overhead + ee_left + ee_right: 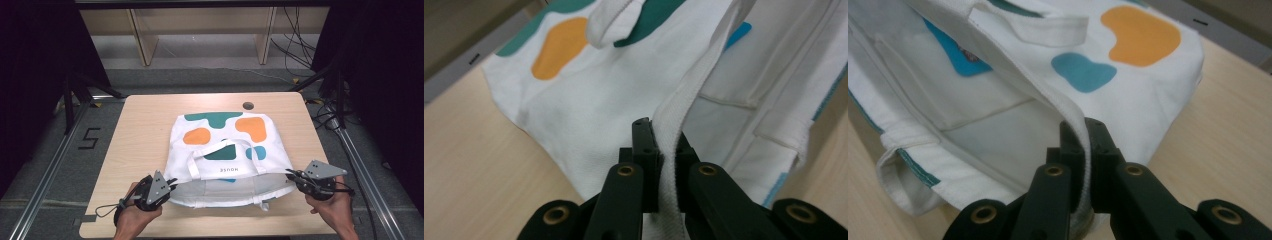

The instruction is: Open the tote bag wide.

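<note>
Both tools clamp tote bag [225, 150] rim; mouth faces person.

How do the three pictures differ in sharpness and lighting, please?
High view: table evenly lit, surroundings dark, tote bag fairly sharp. Left gripper view: the hem in the left gripper is clear, the far orange patch soft. Right gripper view: the right gripper is crisp, the far print slightly blurred.

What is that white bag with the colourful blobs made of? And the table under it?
The tote bag looks like thick woven cotton canvas, matte white: you can see stitched hems, soft folds and a ribbed rim where the left gripper pinches it. The blobs seem printed on. The table looks like pale wood or wood-look laminate, smooth with faint grain.
</note>
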